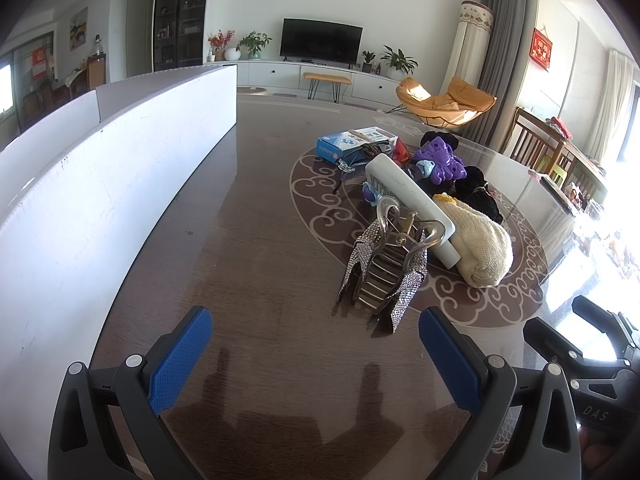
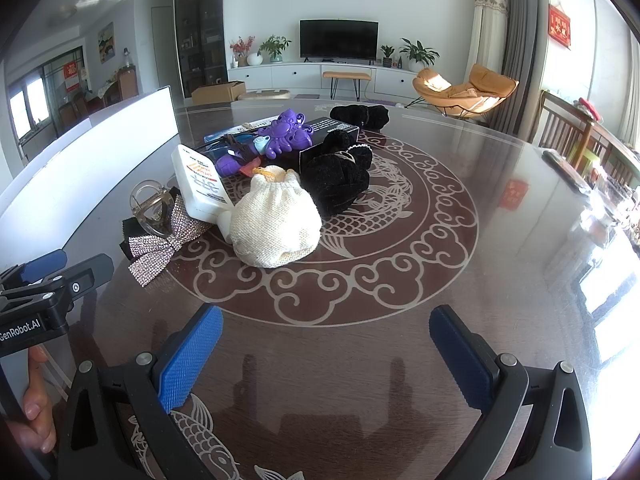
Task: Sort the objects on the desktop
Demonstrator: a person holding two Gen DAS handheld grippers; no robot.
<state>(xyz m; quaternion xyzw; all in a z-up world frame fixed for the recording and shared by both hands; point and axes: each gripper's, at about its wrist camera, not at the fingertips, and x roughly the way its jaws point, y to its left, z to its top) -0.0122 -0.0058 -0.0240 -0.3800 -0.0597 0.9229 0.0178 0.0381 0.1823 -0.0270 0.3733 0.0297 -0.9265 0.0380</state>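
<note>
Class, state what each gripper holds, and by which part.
Nothing: the left gripper and right gripper are both open, empty above the dark patterned table.

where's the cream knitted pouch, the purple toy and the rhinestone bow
cream knitted pouch (image 2: 276,220): right wrist view, middle of its knitted body
purple toy (image 2: 286,136): right wrist view, its central body
rhinestone bow (image 2: 166,246): right wrist view, near the centre knot

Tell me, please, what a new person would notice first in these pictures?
First, the heap of small things at the middle of the round table: a cream knitted pouch in front, a purple toy behind it. At the heap's left edge lies a sparkling rhinestone bow. Both tongs, left and right, hang open.
</note>
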